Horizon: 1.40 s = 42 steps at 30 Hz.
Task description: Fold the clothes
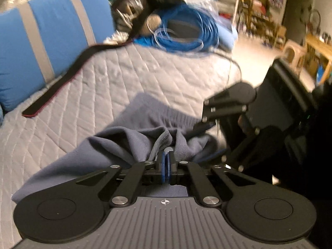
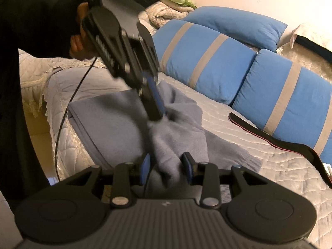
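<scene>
Left wrist view: left gripper (image 1: 166,161) fingers clenched on grey garment (image 1: 128,137); right gripper (image 2: 166,169) released; black strap (image 2: 280,143), blue cushions (image 2: 207,62) beside.

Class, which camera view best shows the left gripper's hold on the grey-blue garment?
The right wrist view: it shows the left gripper from outside, fingers closed on a bunched fold of the grey-blue garment. The left wrist view shows only its blue pads pressed together with cloth bunched around them.
</scene>
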Tool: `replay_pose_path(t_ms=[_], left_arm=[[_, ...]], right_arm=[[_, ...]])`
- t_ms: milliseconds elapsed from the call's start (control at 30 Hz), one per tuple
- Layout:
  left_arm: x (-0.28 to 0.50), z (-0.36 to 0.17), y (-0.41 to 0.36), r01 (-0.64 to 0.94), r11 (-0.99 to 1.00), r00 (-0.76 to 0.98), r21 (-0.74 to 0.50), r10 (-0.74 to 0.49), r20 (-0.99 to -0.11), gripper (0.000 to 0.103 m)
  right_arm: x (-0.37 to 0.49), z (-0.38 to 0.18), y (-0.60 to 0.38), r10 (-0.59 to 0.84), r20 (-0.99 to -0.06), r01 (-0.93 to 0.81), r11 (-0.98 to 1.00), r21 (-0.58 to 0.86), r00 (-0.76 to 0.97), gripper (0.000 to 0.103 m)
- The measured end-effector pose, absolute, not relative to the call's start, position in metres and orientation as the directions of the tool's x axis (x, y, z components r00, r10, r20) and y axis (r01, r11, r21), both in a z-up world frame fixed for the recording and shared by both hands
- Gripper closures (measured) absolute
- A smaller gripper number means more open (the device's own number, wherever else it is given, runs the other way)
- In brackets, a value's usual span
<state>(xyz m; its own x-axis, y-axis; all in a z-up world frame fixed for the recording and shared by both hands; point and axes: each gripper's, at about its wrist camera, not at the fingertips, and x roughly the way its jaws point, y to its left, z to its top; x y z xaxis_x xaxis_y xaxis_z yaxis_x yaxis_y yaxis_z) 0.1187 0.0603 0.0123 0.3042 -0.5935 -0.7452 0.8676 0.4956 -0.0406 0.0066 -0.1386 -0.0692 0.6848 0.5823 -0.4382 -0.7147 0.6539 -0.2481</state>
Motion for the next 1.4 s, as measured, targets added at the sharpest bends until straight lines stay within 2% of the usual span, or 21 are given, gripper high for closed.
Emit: replay_pose_path(t_ms=[167,400,533,567,867,967,1000,1033,1067,1100,1233,1400], left_arm=[[0.115,0.019,0.066,0.855,0.513,0.32,-0.072,-0.631,-0.707,0.101],[0.116,0.02,0.075,0.847,0.525,0.319,-0.081,-0.625,-0.712,0.101],[0.115,0.018,0.082,0.841,0.534,0.316,-0.082,-0.61,-0.727,0.101],[0.115,0.016,0.082,0.842,0.533,0.31,-0.083,-0.604,-0.734,0.101],[0.116,0.002,0.082,0.857,0.502,0.217,-0.12,-0.56,-0.8,0.101],[0.118,0.004,0.079,0.853,0.502,0.212,-0.143,-0.583,-0.784,0.099],[0.118,0.005,0.078,0.852,0.501,0.21,-0.15,-0.591,-0.779,0.097],[0.119,0.006,0.077,0.851,0.501,0.209,-0.158,-0.599,-0.773,0.086],[0.12,0.007,0.076,0.85,0.501,0.207,-0.166,-0.606,-0.768,0.069],[0.12,0.008,0.075,0.848,0.5,0.206,-0.174,-0.614,-0.762,0.063],[0.123,0.011,0.072,0.843,0.498,0.2,-0.206,-0.644,-0.739,0.064],[0.136,0.007,0.076,0.8,0.51,0.158,-0.316,-0.688,-0.709,0.065]], right_arm=[[0.008,-0.07,-0.139,0.575,-0.447,-0.712,0.659,-0.244,0.686,0.055],[0.012,-0.071,-0.138,0.559,-0.466,-0.706,0.666,-0.239,0.686,0.053],[0.017,-0.071,-0.141,0.552,-0.476,-0.699,0.682,-0.215,0.685,0.079],[0.018,-0.071,-0.142,0.551,-0.478,-0.697,0.687,-0.206,0.684,0.082],[0.025,-0.07,-0.145,0.551,-0.493,-0.696,0.698,-0.17,0.673,0.085],[0.024,-0.07,-0.144,0.553,-0.492,-0.7,0.692,-0.179,0.672,0.084],[0.023,-0.07,-0.143,0.552,-0.491,-0.7,0.691,-0.183,0.674,0.084],[0.023,-0.071,-0.143,0.552,-0.49,-0.699,0.69,-0.186,0.675,0.083],[0.022,-0.071,-0.143,0.552,-0.49,-0.7,0.689,-0.187,0.675,0.082],[0.022,-0.071,-0.143,0.553,-0.489,-0.7,0.689,-0.187,0.675,0.082],[0.02,-0.071,-0.142,0.557,-0.486,-0.705,0.682,-0.196,0.674,0.081],[0.018,-0.072,-0.14,0.559,-0.485,-0.709,0.674,-0.206,0.672,0.081]])
